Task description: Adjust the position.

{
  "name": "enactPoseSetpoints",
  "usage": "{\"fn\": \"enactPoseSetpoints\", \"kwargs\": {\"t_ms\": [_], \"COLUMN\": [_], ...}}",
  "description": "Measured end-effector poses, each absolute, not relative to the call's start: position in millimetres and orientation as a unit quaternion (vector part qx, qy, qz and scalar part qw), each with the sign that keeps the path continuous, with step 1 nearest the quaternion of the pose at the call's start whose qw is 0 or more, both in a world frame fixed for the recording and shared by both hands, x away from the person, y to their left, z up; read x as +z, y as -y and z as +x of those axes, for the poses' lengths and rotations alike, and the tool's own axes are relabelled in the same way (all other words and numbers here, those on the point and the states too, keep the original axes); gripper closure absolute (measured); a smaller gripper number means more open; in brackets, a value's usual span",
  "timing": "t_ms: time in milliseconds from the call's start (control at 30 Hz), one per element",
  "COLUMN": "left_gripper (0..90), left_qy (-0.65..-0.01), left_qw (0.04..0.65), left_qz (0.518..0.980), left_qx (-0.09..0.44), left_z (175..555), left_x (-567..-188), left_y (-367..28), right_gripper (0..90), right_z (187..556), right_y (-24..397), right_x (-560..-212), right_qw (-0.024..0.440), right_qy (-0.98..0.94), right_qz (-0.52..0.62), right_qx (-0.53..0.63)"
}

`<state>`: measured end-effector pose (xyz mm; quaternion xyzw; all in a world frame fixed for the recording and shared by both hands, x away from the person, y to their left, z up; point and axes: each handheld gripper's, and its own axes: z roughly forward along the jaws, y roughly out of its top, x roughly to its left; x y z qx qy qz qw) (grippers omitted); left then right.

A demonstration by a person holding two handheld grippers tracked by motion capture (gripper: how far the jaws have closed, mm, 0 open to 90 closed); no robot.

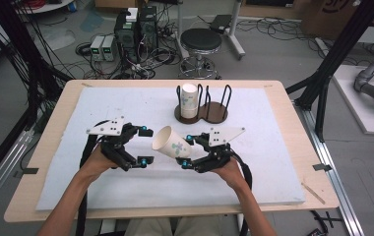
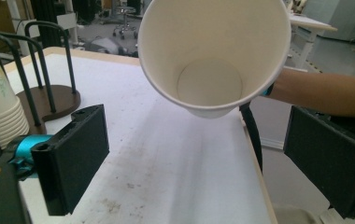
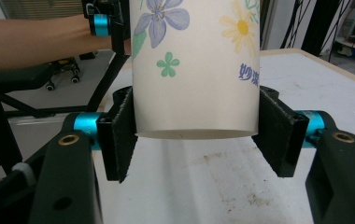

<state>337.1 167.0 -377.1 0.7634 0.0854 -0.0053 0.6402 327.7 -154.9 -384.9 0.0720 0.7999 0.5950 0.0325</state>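
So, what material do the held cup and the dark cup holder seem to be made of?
The cup, clamped at its base by the right gripper, looks like thin paper: matte white inside, printed flowers outside, rolled rim. The cup holder seems to have a dark brown, perhaps wooden, base and thin black hoops, probably metal wire.

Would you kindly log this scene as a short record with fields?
held item: paper cup, tilted, mouth toward the left claw
right claw: shut on the cup near its base
left claw: open, apart from the cup
rack: behind the claws, a cup stack in its left half
surface: white mat on a wooden table
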Motion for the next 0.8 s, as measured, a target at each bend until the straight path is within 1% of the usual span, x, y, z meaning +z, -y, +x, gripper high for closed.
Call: {"fn": "enactPoseSetpoints", "kwargs": {"t_ms": [467, 800], "left_gripper": [6.8, 6.8], "left_qy": [-0.079, -0.063], "left_qw": [0.648, 0.650], "left_qz": [0.757, 0.757], "left_qx": [-0.020, -0.027], "left_z": [341, 341], "left_x": [-379, -375], "left_y": [-153, -140], "right_gripper": [37.0, 37.0], "right_z": [326, 326], "right_y": [154, 151], "right_x": [-385, -385], "right_qw": [0.029, 0.029], "right_qy": [-0.799, -0.799], "right_qz": [0.066, 0.059], "right_qx": [0.597, 0.598]}}
